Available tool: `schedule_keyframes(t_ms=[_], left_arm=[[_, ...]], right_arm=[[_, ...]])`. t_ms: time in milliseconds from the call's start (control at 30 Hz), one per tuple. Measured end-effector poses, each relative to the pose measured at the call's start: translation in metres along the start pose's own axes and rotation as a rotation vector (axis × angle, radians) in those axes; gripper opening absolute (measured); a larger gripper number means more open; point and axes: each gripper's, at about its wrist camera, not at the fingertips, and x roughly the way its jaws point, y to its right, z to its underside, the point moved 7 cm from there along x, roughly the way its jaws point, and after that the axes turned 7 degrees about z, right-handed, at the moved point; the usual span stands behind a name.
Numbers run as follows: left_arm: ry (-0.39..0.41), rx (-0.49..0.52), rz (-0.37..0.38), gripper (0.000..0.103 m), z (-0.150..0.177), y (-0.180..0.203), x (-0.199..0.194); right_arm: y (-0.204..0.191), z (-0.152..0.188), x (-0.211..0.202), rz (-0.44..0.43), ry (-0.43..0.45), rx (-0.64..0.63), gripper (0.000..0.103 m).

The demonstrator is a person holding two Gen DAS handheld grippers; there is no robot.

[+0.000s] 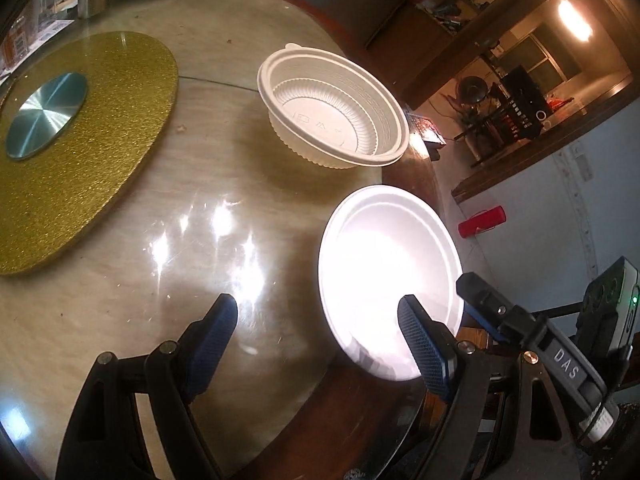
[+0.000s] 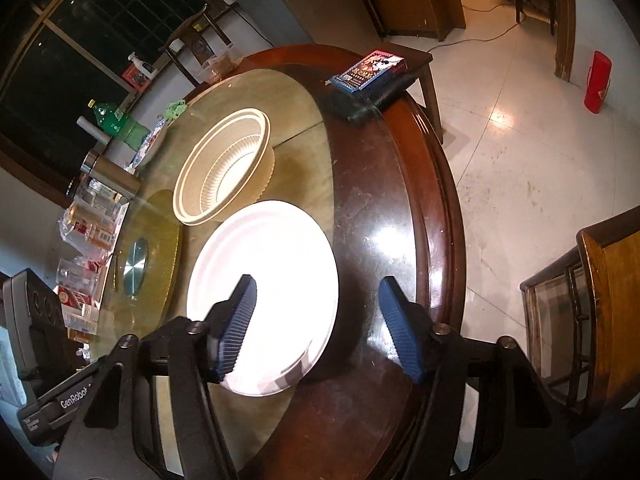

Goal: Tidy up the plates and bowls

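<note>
Jaws spread and empty on both the left gripper point(image 1: 320, 336) and right gripper point(image 2: 318, 320), which flank the white plate point(image 2: 272, 280) lying on the counter point(image 2: 360, 216) just beside the ribbed bowl point(image 2: 224, 168); pinch its rim squarely before lifting.

Ahead of the left gripper point(image 1: 318, 318) the glass tabletop point(image 1: 192, 184) lies bare between its fingers; the gold turntable point(image 1: 88, 152) blocks the far left, the ribbed bowl point(image 1: 334, 108) stands further ahead, and the white plate point(image 1: 390, 264) sits under its right finger. The right gripper point(image 2: 318, 300) straddles the plate's rim, with bare dark wood to its right
</note>
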Motion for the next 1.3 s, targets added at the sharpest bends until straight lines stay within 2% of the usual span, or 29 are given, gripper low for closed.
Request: schedule_keyframes(t_ms=[133,200,267,300,333,367,433,467,533,567,667,867,1300], left_arm=[[-0.007,-0.005,-0.006,0.081,-0.003,0.001,0.008],[-0.006,-0.001,-0.008,0.079,-0.004,0.003,0.012],[-0.01,0.018,-0.024,0.063,-0.004,0.004,0.015],[-0.017,0.026,-0.034,0.05,-0.004,0.004,0.017],[-0.025,0.032,-0.047,0.041,-0.003,0.004,0.022],[-0.031,0.037,-0.054,0.038,-0.003,0.003,0.024],[-0.044,0.044,-0.063,0.026,-0.001,0.002,0.031],[-0.047,0.046,-0.066,0.022,0.0,0.001,0.032],[-0.044,0.057,-0.068,0.012,0.001,0.0,0.032],[-0.041,0.064,-0.074,0.012,0.001,0.0,0.031],[-0.021,0.08,-0.099,0.011,0.002,-0.002,0.024],[0.0,0.048,-0.137,0.01,0.011,-0.024,0.001],[0.095,-0.019,-0.206,0.01,0.02,-0.069,-0.059]], right_arm=[[0.0,0.003,0.009,0.006,-0.017,-0.004,0.049],[0.0,0.004,0.013,0.008,-0.028,-0.008,0.042],[0.001,0.005,0.015,0.017,-0.027,-0.008,0.037],[0.001,0.006,0.017,0.019,-0.031,-0.011,0.033],[0.0,0.007,0.018,0.021,-0.036,-0.015,0.029],[0.0,0.008,0.02,0.023,-0.039,-0.02,0.028],[-0.002,0.01,0.022,0.027,-0.043,-0.035,0.025],[-0.002,0.011,0.023,0.028,-0.043,-0.037,0.018],[-0.003,0.012,0.024,0.02,-0.037,-0.04,0.017],[-0.005,0.013,0.024,0.019,-0.032,-0.046,0.012],[-0.014,0.019,0.025,0.025,-0.024,-0.081,0.011],[-0.032,0.03,0.021,-0.011,-0.008,-0.105,0.011],[-0.102,0.061,0.011,-0.061,-0.008,-0.239,0.009]])
